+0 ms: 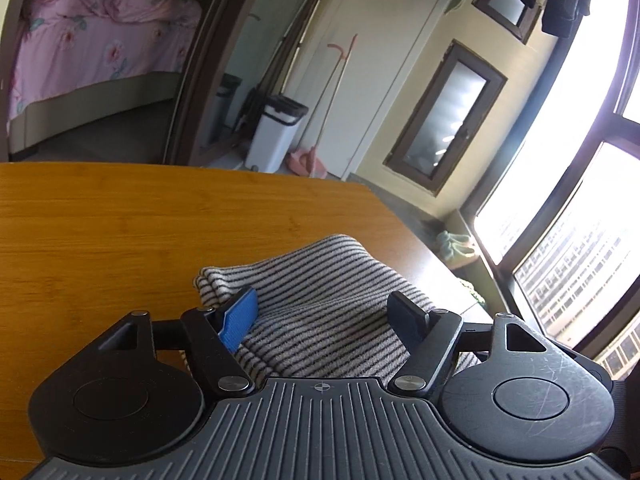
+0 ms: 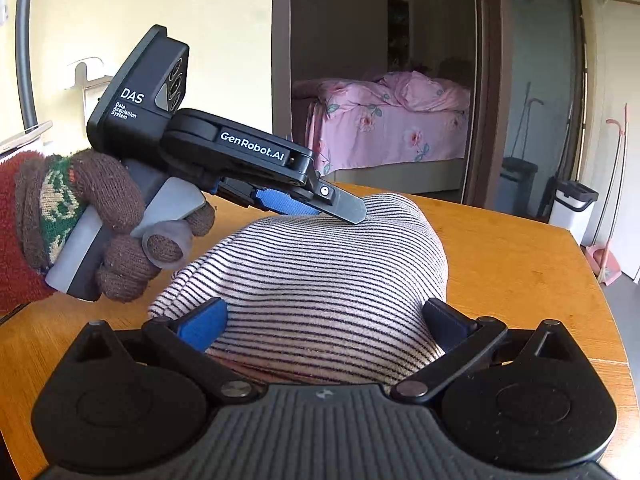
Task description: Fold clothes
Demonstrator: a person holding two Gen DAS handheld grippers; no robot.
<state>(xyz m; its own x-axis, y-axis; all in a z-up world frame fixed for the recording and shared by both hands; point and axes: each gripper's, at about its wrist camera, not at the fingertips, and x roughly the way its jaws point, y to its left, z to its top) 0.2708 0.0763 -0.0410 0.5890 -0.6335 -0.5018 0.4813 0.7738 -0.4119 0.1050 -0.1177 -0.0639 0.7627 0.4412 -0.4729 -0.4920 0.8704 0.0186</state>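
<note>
Garment: folded grey knit garment with thin black stripes [image 2: 320,280], lying on the honey-coloured wooden table [image 1: 120,220]
Left hand-held gripper [image 1: 326,314]: spread wide above the cloth, gripping nothing (held by a brown knit-gloved hand [image 2: 116,220])
Right hand-held gripper [image 2: 324,322]: wide apart, straddling the near fold

table [image 2: 520,264]: wooden, warm orange-brown, fine straight grain; the far corner is cut off at an angle in both views.
on the table: a folded striped garment [image 2: 332,280], cream with thin dark stripes, lying in a rounded heap near the right edge in the left wrist view.
rest of the tabletop: bare wood to the left of the garment [image 1: 312,300] and beyond it.
</note>
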